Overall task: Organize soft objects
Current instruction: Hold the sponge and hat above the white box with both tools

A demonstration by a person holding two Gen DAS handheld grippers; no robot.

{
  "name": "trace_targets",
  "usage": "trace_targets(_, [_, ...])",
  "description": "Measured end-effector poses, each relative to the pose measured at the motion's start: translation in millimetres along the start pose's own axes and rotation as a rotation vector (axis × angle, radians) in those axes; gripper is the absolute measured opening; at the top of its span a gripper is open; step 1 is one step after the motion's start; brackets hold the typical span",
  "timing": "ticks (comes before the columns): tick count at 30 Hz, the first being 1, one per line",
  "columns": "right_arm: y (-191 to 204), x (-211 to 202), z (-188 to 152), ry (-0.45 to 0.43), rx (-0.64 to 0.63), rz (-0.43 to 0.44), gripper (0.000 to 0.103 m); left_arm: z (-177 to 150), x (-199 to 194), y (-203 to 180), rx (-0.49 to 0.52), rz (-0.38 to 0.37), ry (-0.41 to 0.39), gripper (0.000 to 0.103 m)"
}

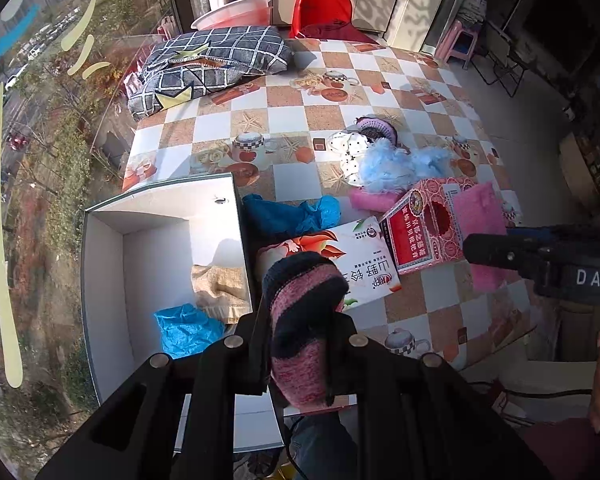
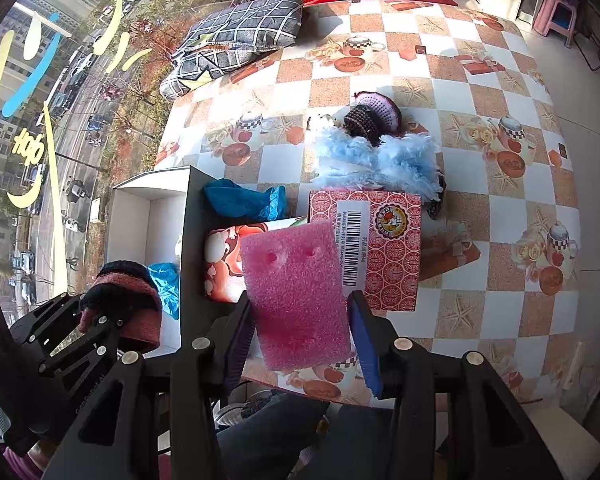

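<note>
My left gripper (image 1: 298,320) is shut on a rolled pink-and-black knitted sock (image 1: 300,312), held above the right wall of the white box (image 1: 100,272). The same sock (image 2: 124,300) and left gripper (image 2: 100,316) show at the lower left of the right wrist view. My right gripper (image 2: 300,328) is shut on a pink foam sponge (image 2: 296,296), held over the table's front edge. Inside the box lie a beige cloth (image 1: 220,288) and a blue glove (image 1: 184,332). A blue glove (image 1: 292,216), fluffy light-blue piece (image 1: 396,168), polka-dot cloth (image 1: 350,152) and purple knitted piece (image 2: 376,114) lie on the table.
Two cartons lie near the front: a white one with fruit print (image 1: 352,264) and a red patterned one (image 2: 384,248). A checked pillow (image 1: 216,64) sits at the far left of the checkered tablecloth (image 1: 380,92). A red chair (image 1: 322,8) and a pink basin (image 1: 236,12) stand behind.
</note>
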State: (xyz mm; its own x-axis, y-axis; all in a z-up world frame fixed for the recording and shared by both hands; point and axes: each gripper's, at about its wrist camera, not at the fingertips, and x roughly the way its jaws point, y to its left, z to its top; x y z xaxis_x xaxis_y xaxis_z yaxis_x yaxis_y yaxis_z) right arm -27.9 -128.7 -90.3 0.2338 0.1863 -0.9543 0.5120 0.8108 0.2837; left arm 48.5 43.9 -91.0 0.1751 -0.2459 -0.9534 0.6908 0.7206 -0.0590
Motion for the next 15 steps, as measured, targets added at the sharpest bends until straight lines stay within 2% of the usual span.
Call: trace_targets(15, [58.7, 14.6, 2.4, 0.036, -0.14, -0.006, 0.048, -21.8, -18.4, 44.8, -0.111, 0.013, -0.045, 0.02])
